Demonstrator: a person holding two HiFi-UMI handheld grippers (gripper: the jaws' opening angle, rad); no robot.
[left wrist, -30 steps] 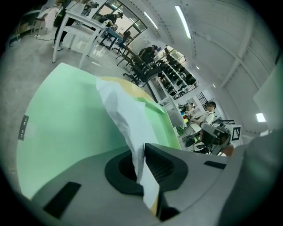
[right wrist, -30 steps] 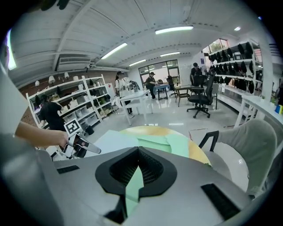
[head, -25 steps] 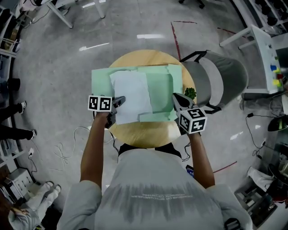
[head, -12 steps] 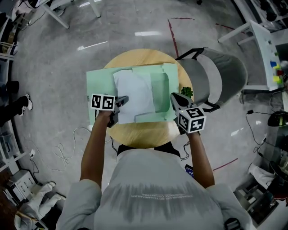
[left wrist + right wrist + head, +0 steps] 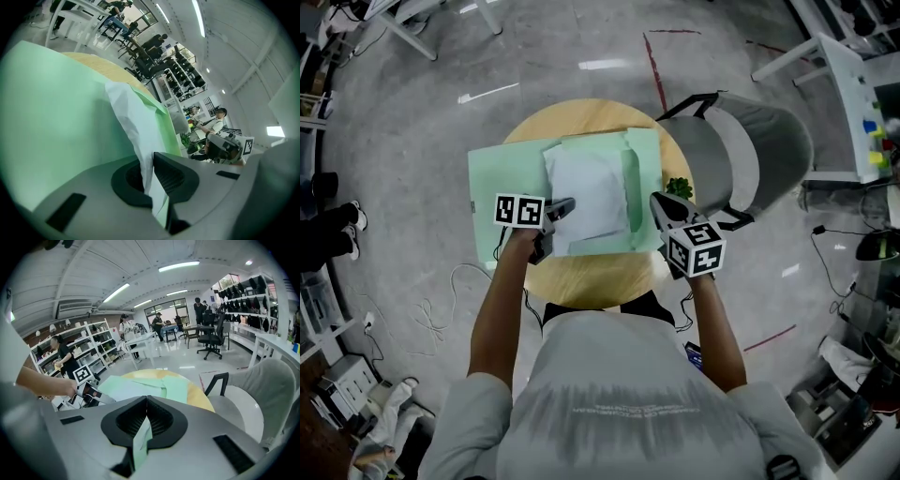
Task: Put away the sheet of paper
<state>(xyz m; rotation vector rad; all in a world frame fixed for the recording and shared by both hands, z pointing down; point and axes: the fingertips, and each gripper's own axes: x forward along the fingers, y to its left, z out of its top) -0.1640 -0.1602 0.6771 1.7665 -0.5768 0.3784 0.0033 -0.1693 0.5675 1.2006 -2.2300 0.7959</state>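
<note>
I count one round wooden surface [image 5: 600, 117], and on it one green folder [image 5: 502, 173] and one white sheet of paper [image 5: 591, 192]. Over the surface's near edge I have two claws, the left claw [image 5: 565, 206] and the right claw [image 5: 659, 202], each bearing one marker cube. At the surface's right edge there is one small green plant [image 5: 679, 187], and just beside it one grey chair [image 5: 750, 150].
</note>
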